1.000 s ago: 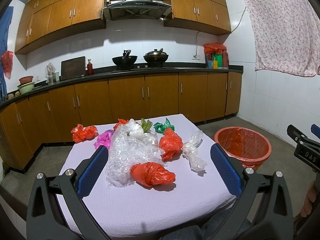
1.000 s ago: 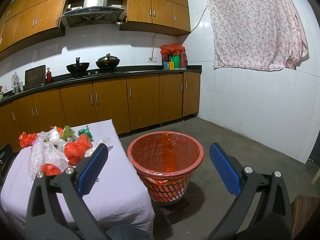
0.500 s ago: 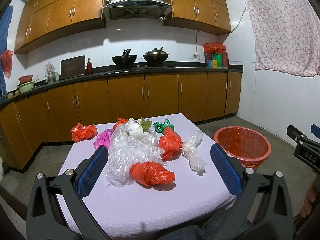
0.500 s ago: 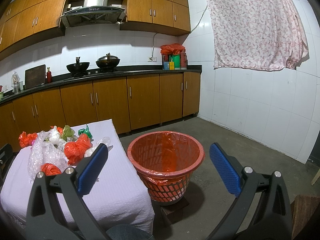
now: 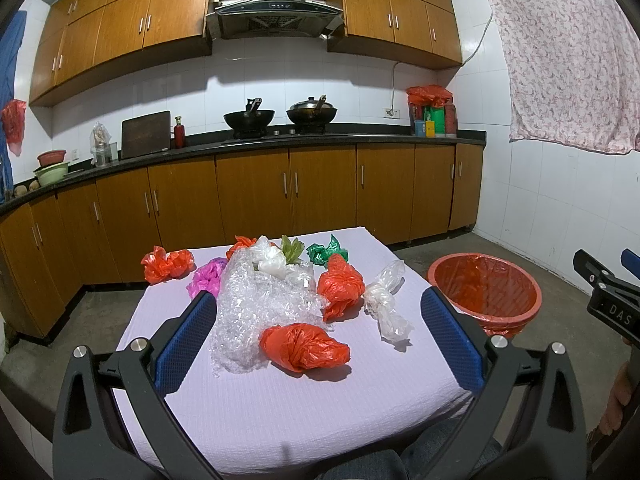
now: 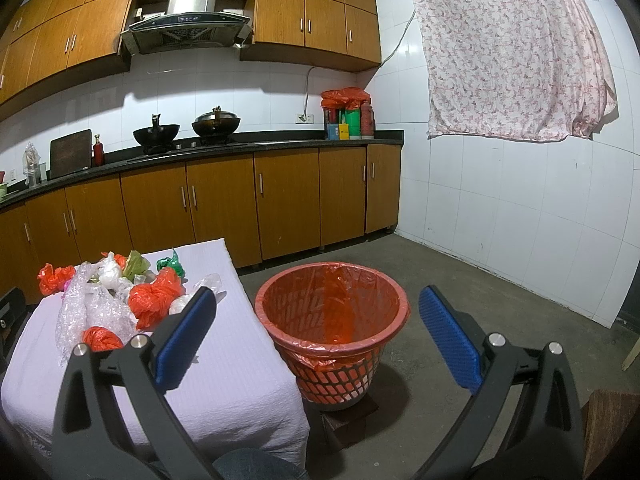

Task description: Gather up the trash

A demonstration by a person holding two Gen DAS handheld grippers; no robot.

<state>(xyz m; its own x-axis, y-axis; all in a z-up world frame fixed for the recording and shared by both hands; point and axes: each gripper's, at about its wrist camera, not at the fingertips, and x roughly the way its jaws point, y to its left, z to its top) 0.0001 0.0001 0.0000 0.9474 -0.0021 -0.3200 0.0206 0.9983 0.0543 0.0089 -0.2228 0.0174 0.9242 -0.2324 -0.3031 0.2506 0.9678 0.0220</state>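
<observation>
Left claw [image 5: 318, 338] spread wide, empty, above crumpled plastic bags [image 5: 304, 346] on the cloth-covered surface [image 5: 280, 408]. Right claw [image 6: 318, 336] likewise spread, empty, over the orange-lined trash basket [image 6: 334, 316] beside it.

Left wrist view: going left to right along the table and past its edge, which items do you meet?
Far-left orange bag → pink bag → bubble wrap → clear bag → bin.

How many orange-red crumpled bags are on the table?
4, maybe more hidden. One nearest, one middle right, one far left, and one peeking behind the bubble wrap at the back.
</observation>
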